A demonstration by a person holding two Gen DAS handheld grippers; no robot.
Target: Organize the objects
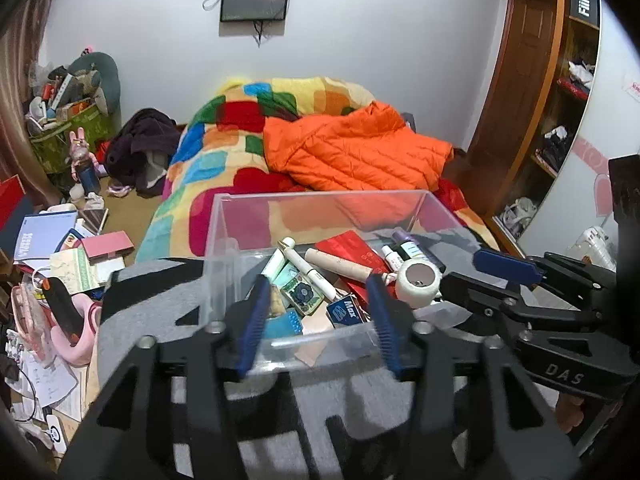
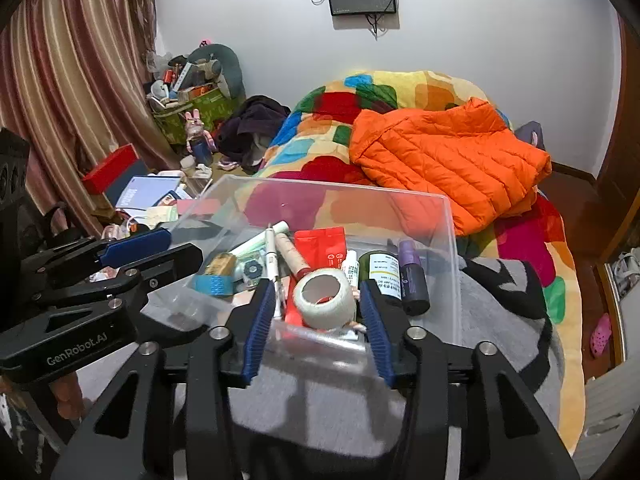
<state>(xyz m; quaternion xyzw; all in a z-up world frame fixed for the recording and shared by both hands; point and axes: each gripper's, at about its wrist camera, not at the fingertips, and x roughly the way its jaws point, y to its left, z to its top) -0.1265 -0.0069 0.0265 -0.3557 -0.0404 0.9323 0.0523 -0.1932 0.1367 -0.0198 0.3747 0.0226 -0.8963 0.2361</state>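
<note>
Many small toiletries in clear box (image 2: pixel 450 236)

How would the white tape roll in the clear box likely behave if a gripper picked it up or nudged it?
The white tape roll is a hollow ring, so probably light and fairly stiff. It lies tilted on clutter in the clear box, so a nudge may shift or roll it. Its smooth curved side could slip between pads.

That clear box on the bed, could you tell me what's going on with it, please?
A person holds a two-finger tool in each hand over the clear plastic box, which sits on a grey-and-black cloth on the bed. It already holds small items: a tape roll, a dark green bottle, a purple tube and a red packet. The left tool and right tool are both open, holding nothing.
</note>
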